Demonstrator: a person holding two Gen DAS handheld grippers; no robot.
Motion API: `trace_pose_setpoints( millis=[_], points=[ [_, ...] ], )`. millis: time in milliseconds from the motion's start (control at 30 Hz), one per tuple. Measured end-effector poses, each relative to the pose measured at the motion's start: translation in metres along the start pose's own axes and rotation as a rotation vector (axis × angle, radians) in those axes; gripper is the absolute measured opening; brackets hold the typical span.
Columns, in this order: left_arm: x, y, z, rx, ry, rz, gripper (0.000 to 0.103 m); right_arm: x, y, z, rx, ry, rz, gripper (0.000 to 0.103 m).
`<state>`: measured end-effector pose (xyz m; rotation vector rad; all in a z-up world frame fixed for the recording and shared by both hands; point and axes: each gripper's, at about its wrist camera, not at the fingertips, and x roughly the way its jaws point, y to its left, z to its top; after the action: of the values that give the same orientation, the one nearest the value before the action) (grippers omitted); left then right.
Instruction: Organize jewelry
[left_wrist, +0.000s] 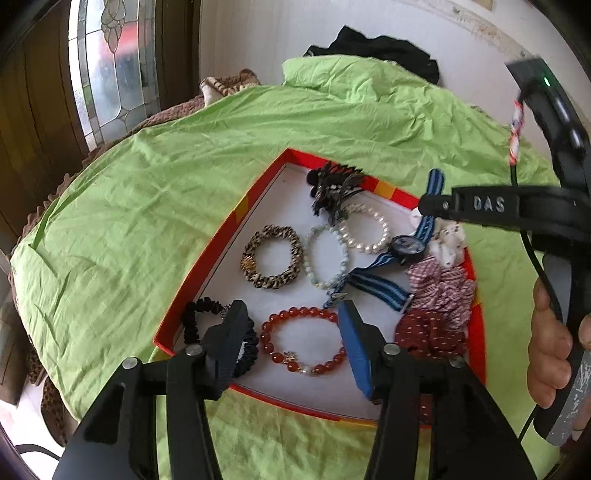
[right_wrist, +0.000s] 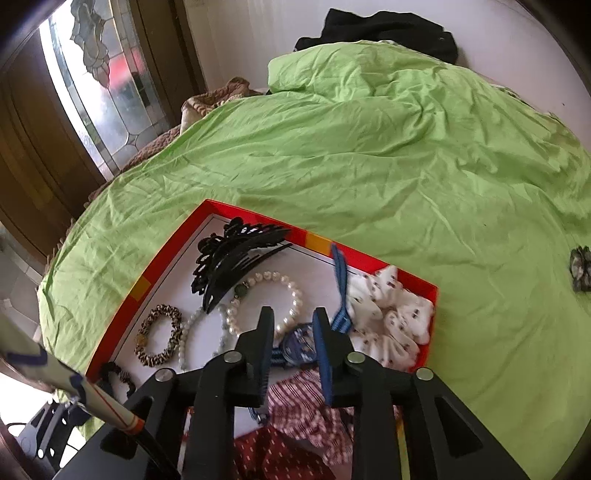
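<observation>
Left wrist view: the left hand-held gripper (left_wrist: 291, 321) hangs with its jaws apart and empty, over the near end of the red box (left_wrist: 207, 254), which sits on the green bed sheet (left_wrist: 147, 192). Between and just below its fingertips lies the red bead bracelet (left_wrist: 303, 341); a black scrunchie (left_wrist: 207, 314) lies partly under the left finger. Ahead of it lie a leopard scrunchie (left_wrist: 271, 256), a pale bead bracelet (left_wrist: 327, 254), a pearl bracelet (left_wrist: 365, 229) and a black hair claw (left_wrist: 332, 188). To its right the right hand-held gripper (left_wrist: 424, 205) reaches over the watch (left_wrist: 406, 246), whose striped strap runs both ways from the dial. Right wrist view: the right hand-held gripper (right_wrist: 291, 314) has jaws apart, not clamped; the watch (right_wrist: 299, 345) dial lies between and just below the fingers, one strap end standing up ahead of the right finger. A white scrunchie (right_wrist: 391, 317) lies right of it; the claw (right_wrist: 229, 258) and pearls (right_wrist: 266, 302) are ahead to the left. Judgement: the watch is likely the item in hand. It is light, its dial hard and possibly slippery, its fabric strap limp; hold is best taken on the strap close to the dial, or across the case. Beads on elastic would roll and flex; scrunchies compress.
</observation>
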<state>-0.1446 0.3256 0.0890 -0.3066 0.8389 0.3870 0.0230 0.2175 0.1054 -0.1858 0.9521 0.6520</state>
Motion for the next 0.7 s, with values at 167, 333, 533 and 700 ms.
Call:
trace_pose_setpoints(
  millis=[167,333,533,700],
  points=[
    [-0.011,0.000,0.000,0.004,-0.048,-0.036,0.053,-0.023,-0.022,-0.014,0.054,-0.029,0.022,0.035],
    [-0.018,0.014,0.003,-0.042,-0.097,0.007,0.054,-0.040,-0.055,-0.039,0.137,-0.059,0.034,0.039],
    [-0.014,0.039,0.009,-0.154,-0.099,0.038,0.054,-0.032,-0.085,-0.065,0.189,-0.028,-0.001,0.039],
    [-0.011,0.035,0.007,-0.137,-0.088,0.044,0.054,-0.030,-0.096,-0.086,0.234,-0.020,0.032,0.039]
  ],
)
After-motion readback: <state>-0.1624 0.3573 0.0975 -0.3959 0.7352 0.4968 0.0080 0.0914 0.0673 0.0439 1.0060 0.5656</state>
